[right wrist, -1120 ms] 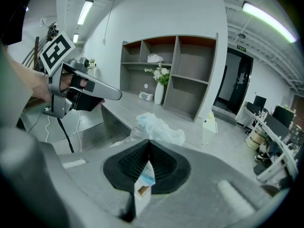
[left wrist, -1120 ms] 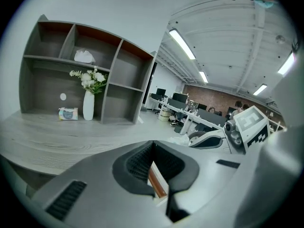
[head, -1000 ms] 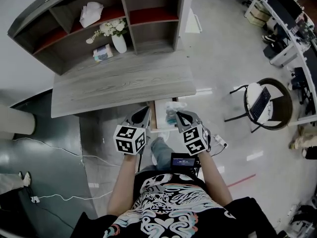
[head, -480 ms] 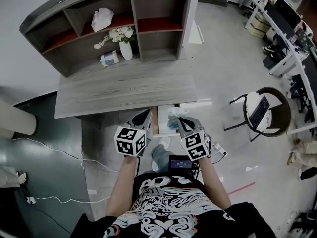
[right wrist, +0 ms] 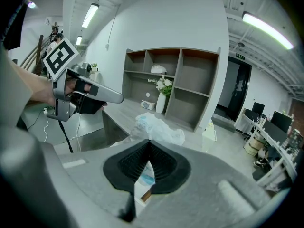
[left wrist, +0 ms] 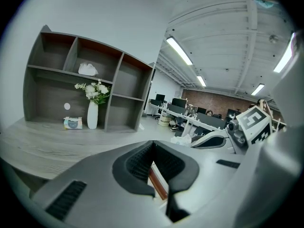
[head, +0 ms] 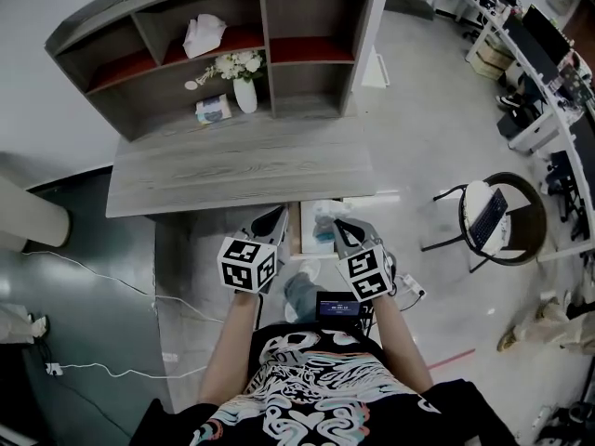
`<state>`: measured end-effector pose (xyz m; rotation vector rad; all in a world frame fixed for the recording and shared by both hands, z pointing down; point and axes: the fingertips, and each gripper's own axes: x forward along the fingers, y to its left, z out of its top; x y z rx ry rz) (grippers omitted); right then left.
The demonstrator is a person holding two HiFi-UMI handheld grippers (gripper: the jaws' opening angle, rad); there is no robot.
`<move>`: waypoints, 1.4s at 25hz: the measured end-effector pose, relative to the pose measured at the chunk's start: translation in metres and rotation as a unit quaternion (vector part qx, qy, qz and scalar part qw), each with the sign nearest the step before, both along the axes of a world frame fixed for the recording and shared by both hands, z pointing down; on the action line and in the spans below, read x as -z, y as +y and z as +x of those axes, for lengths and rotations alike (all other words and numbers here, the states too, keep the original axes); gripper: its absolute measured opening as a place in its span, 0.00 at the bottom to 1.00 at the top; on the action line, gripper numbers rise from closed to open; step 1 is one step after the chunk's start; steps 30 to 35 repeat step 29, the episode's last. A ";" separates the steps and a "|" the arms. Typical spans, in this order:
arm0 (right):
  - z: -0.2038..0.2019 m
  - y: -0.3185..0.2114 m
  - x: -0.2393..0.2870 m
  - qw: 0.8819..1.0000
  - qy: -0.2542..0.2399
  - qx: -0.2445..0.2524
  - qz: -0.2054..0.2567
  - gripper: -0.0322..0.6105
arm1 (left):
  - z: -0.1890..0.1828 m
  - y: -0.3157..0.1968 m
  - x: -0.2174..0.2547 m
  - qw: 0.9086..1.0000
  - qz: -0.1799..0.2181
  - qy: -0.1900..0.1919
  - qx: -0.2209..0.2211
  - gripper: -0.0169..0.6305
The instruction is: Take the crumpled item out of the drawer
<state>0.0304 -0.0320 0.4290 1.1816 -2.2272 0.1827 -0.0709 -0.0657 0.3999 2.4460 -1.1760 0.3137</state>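
The crumpled item is a white and blue plastic bag [head: 324, 219]. It bunches over the open drawer [head: 301, 240] under the desk's front edge. My right gripper [head: 340, 226] is shut on the bag [right wrist: 156, 126], which puffs up beyond the closed jaw tips [right wrist: 149, 142]; more of it shows through the gap behind them. My left gripper [head: 275, 216] hangs beside the drawer's left wall, shut with nothing in it [left wrist: 152, 145]. In the left gripper view the bag [left wrist: 183, 139] sits at the tip of the right gripper [left wrist: 223, 137].
A grey wooden desk [head: 232, 165] carries a shelf unit [head: 279, 54] with a vase of flowers [head: 245, 91] and a tissue box [head: 213, 110]. A chair with a laptop [head: 497, 203] stands to the right. Cables [head: 112, 277] lie on the floor at left.
The head view has shifted a little, so the desk sits lower in the picture. Both grippers and the bag keep their places over the drawer.
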 end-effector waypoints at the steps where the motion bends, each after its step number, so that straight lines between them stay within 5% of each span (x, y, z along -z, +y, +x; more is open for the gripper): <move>1: 0.000 0.000 0.000 1.000 0.000 0.000 0.000 0.06 | 0.000 0.000 -0.001 1.000 0.000 0.000 -0.001 0.03; 35: -0.004 0.002 -0.008 1.000 0.008 0.008 -0.010 0.06 | -0.009 -0.005 0.001 1.000 0.003 0.007 0.005 0.03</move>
